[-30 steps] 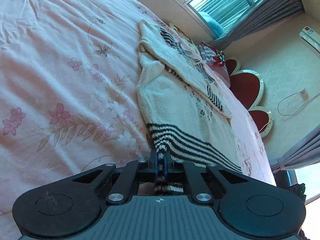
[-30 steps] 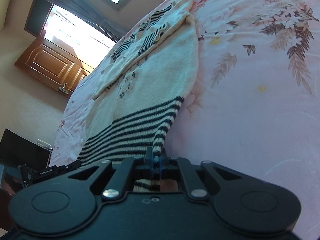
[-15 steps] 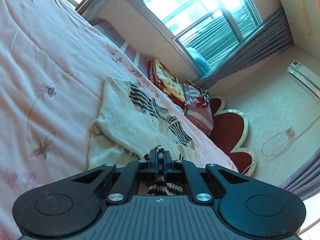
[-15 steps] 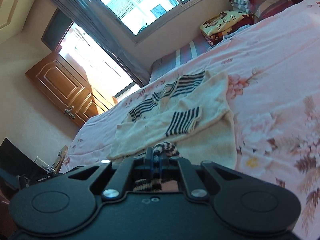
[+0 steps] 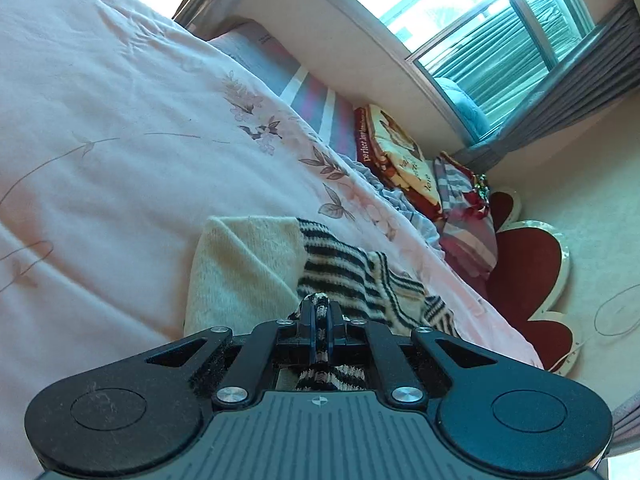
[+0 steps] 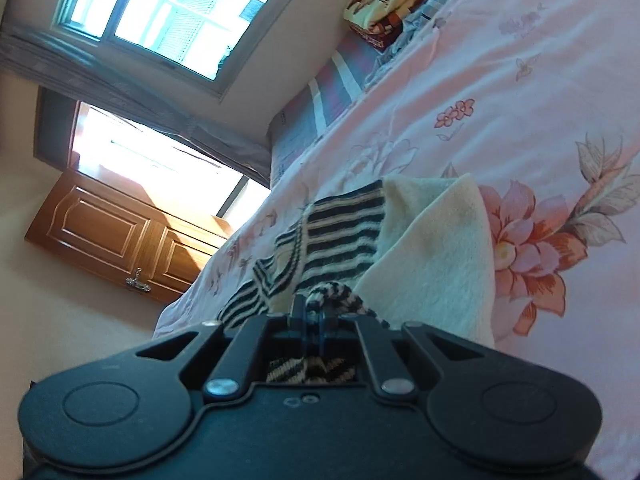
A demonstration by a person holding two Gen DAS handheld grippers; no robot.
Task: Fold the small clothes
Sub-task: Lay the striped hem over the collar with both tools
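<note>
**Both grippers pinch the striped hem over the folded sweater**

The left gripper (image 5: 320, 312) has its fingers pressed together on the black-and-white striped hem of the sweater (image 5: 248, 268). The right gripper (image 6: 314, 312) pinches the same striped band in the same way. The sweater lies on the pink flowered bedspread (image 5: 120, 120), directly ahead of each gripper at 12 o'clock, with its cream body and striped cuffs bunched under the lifted hem.

In the left wrist view, open bedspread spreads wide from 9 to 12 o'clock. The bed edge runs at 3 o'clock, just beside the sweater. In the right wrist view, free bedspread lies from 1 to 3 o'clock, and the bed edge falls away at 9 o'clock.

Only the left view shows the red flower-shaped headboard (image 5: 532, 272) at 3 o'clock and the grey curtain (image 5: 580, 80) at 1 o'clock. Only the right view shows the wooden cabinet (image 6: 120, 236) at 9 o'clock. Both views show the window (image 6: 168, 12) and a printed cushion (image 5: 396, 156) at the far end of the bed.

The bedspread is soft and lightly wrinkled. Strong daylight comes through the window.
</note>
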